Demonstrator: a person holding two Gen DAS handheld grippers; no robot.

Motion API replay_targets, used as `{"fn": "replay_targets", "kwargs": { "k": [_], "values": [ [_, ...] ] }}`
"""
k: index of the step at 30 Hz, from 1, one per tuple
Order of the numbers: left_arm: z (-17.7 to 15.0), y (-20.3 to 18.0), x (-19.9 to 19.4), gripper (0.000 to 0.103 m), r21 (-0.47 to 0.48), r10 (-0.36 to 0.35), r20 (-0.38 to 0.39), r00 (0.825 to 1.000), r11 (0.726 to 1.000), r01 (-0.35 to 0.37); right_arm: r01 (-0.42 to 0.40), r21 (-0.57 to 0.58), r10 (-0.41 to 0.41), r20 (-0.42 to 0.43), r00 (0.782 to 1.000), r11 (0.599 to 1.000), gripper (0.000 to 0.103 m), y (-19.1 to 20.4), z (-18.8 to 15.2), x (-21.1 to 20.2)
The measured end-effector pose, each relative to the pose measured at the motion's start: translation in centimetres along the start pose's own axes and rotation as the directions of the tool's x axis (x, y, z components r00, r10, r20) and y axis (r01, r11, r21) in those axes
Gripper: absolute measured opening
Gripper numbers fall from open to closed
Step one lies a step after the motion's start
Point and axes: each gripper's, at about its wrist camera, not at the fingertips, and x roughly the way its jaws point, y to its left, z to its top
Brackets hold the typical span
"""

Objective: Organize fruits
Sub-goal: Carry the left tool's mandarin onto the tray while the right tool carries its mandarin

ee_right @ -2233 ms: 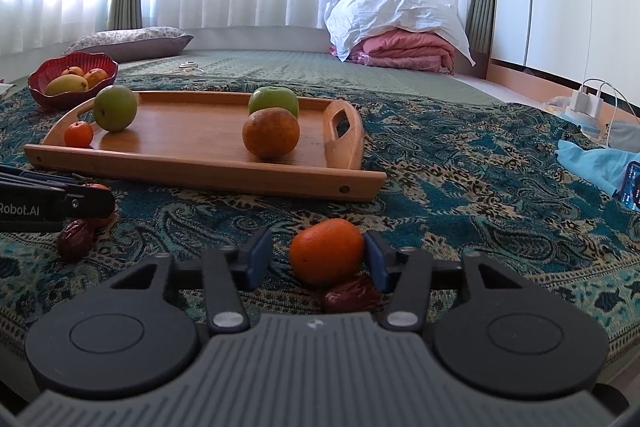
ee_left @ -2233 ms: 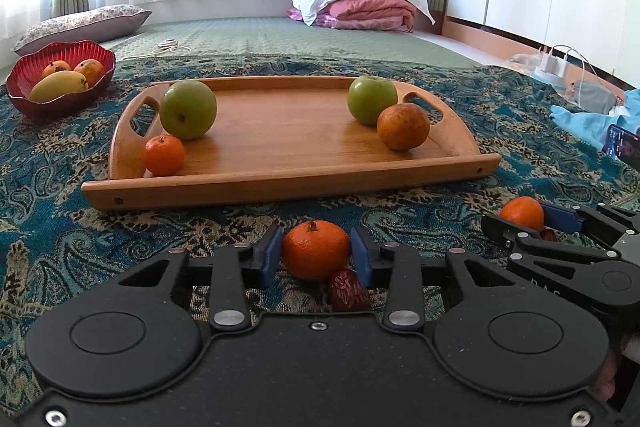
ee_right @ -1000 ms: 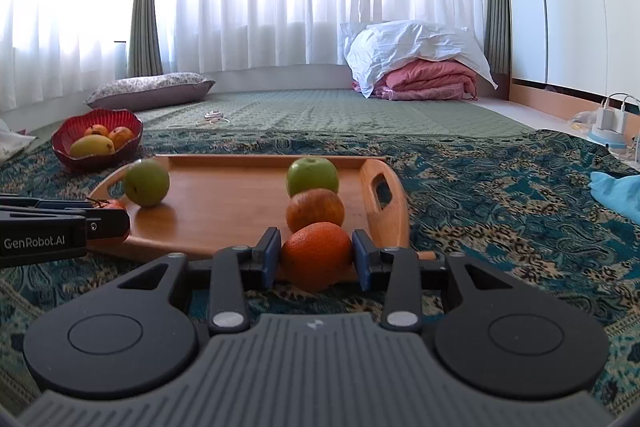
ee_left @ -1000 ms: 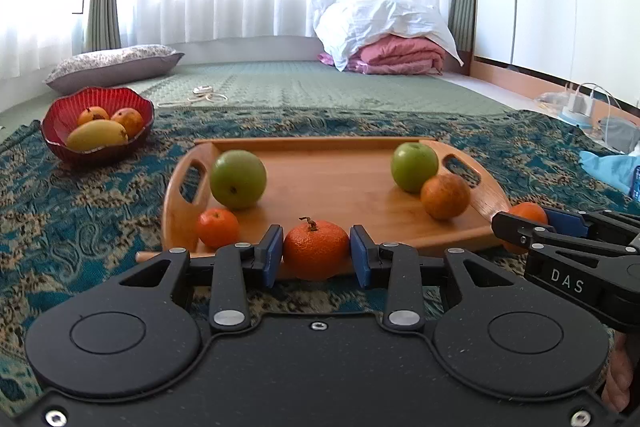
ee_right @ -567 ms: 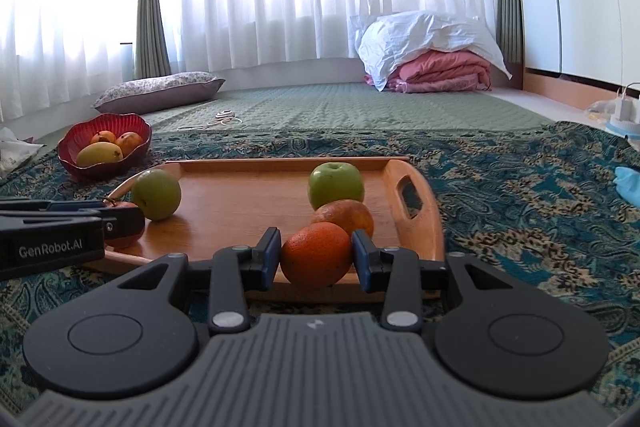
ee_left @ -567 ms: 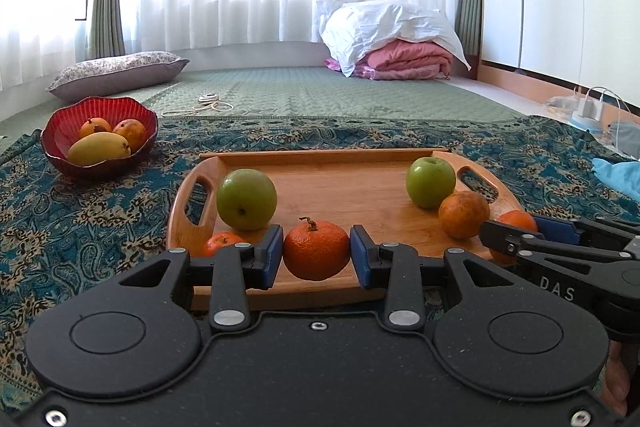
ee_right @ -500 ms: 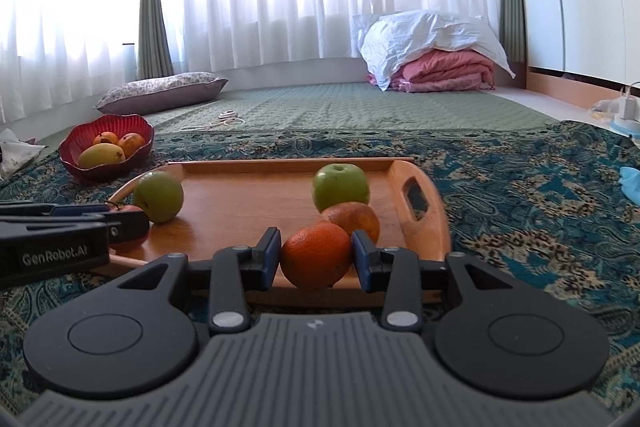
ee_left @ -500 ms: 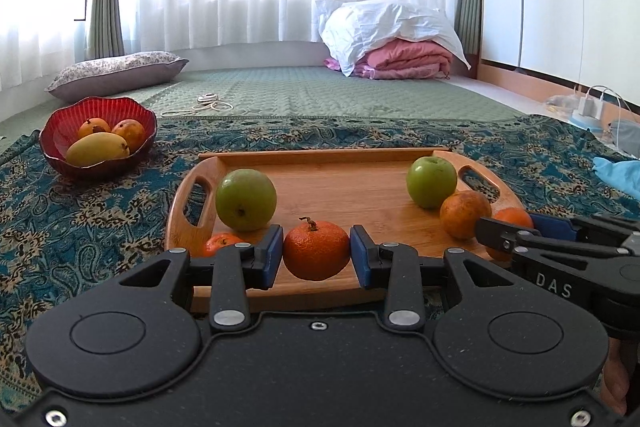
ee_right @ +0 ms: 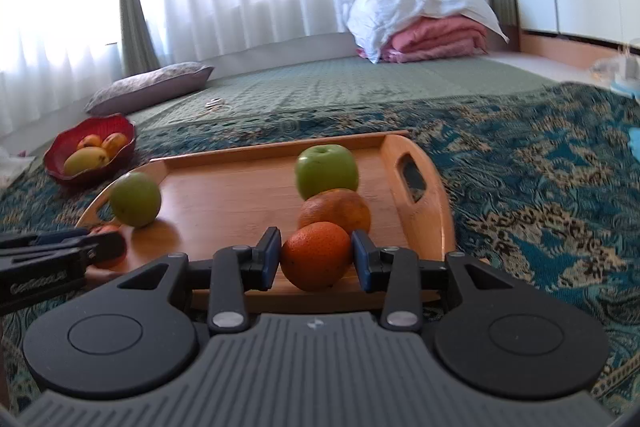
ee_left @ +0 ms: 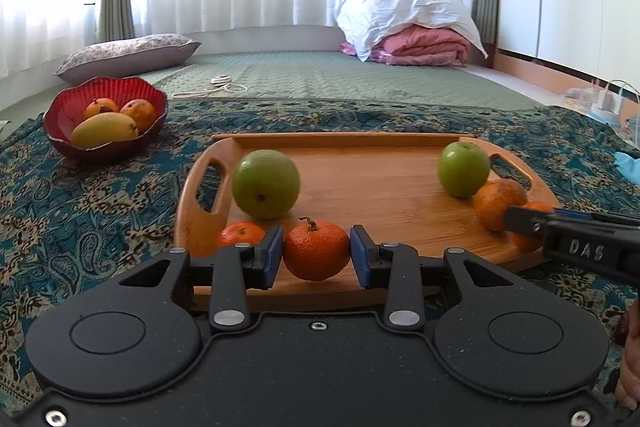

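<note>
Left wrist view: the left gripper (ee_left: 316, 250) pinches a stemmed tangerine (ee_left: 316, 249) between its blue pads, both pads pressed against the fruit's sides; the fruit is held over the near edge of the wooden tray (ee_left: 380, 183); a smaller tangerine (ee_left: 240, 233) lies on the tray just left of the gripper, beside a green apple (ee_left: 266, 183); a second green apple (ee_left: 463, 169) and a dull orange (ee_left: 498, 201) sit near the tray's right handle. Right wrist view: the right gripper (ee_right: 316, 254) clamps a smooth orange (ee_right: 316, 254) between its pads, over the tray's near right part, directly in front of the dull orange; whether the two fruits touch cannot be told. A red bowl (ee_left: 64, 131) of mangoes stands on the patterned blanket (ee_left: 100, 203), well apart from the tray on its left.
</note>
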Motion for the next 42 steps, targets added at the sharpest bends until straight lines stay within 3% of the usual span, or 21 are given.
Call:
{"fn": "replay_targets", "kwargs": {
  "k": [15, 42],
  "values": [
    [-0.2, 1.1, 1.5, 0.034, -0.008, 0.041, -0.018, 0.999, 0.999, -0.041, 0.031, 0.030, -0.030, -0.022, 0.999, 0.999, 0.042, -0.7, 0.8, 2.1],
    [1.4, 1.5, 6.5, 0.034, -0.024, 0.035, -0.044, 0.998, 0.999, -0.036, 0.054, 0.054, -0.050, -0.069, 0.996, 0.997, 0.043, -1.3, 1.9, 5.8]
  ]
}}
